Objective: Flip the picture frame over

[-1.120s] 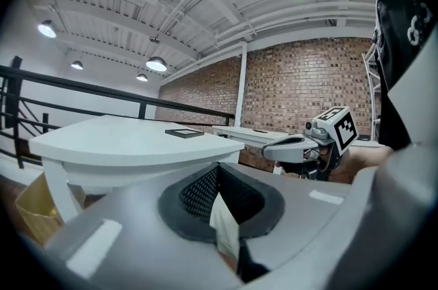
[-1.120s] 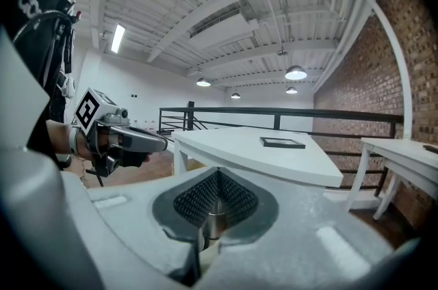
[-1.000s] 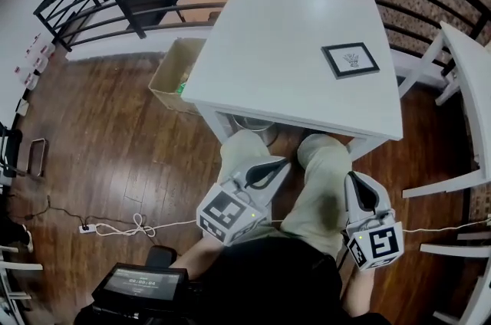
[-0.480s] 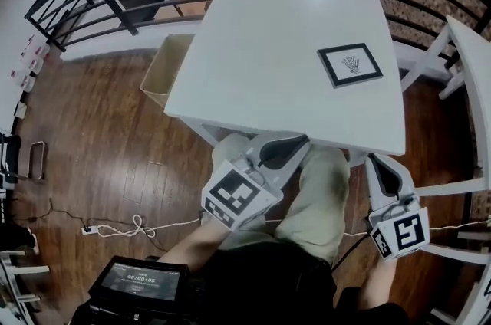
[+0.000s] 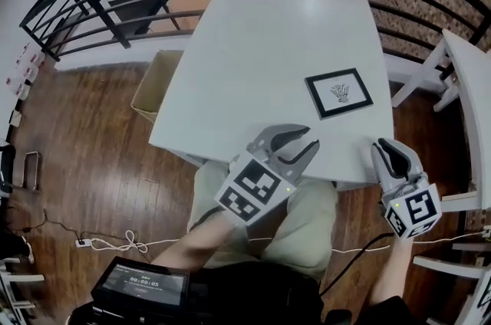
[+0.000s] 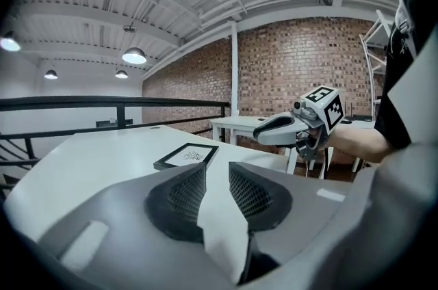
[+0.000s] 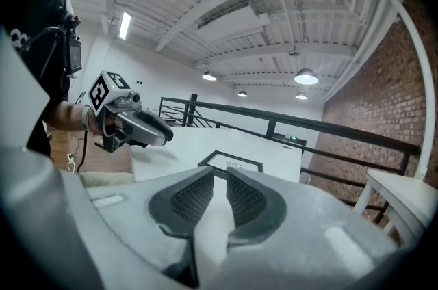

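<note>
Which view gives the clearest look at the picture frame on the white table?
The head view: the picture frame lies flat, seen whole from above, picture side up. Both gripper views catch it small and at a shallow angle, the picture barely legible.

Nothing reads clearly; the small screen (image 5: 140, 286) shows digits too blurred to read.

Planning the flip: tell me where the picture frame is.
In the head view the picture frame lies flat, face up, on the right half of the white table, close to the near edge; nothing touches it.
</note>
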`<state>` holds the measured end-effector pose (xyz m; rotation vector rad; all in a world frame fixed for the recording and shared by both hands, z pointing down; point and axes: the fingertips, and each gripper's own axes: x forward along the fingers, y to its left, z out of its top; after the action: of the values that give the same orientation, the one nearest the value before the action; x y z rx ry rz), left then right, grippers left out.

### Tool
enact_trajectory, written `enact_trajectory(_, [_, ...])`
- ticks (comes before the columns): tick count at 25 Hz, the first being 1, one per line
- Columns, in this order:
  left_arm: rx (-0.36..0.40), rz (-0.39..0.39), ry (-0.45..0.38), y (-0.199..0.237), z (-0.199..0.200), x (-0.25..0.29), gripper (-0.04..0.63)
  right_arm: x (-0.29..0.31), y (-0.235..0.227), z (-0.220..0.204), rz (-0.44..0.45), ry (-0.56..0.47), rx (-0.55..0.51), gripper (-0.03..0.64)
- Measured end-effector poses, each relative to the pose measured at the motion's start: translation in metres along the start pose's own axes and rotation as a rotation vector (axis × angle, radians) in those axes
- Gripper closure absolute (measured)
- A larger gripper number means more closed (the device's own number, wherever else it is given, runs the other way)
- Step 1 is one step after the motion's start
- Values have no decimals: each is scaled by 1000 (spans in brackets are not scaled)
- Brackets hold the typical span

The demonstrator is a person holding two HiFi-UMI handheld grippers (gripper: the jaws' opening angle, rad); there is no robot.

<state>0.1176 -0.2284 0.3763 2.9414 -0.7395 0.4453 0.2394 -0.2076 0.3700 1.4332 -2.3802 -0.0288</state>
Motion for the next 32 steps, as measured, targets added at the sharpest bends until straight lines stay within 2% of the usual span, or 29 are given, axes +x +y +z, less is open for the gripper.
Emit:
enact_trajectory(3, [17,-2,77,10,-3,20,459,21,-17,-10,33,56,-29,542])
enact_trajectory(9, [17,-14,200,25,-13,51,451,61,-51,-29,88,175,-9,476])
enact_trajectory(18, [49,-32,325,27,-24,72,451,97,-75,-55,174,381,100,399])
enact_trajectory(27, [136,25,413,29,-34,81,480,100,-73,-54,230,374,65,394])
enact_trajectory(32, [131,38,419,30,-35,81,476,100,-72,-54,233,374,54,394])
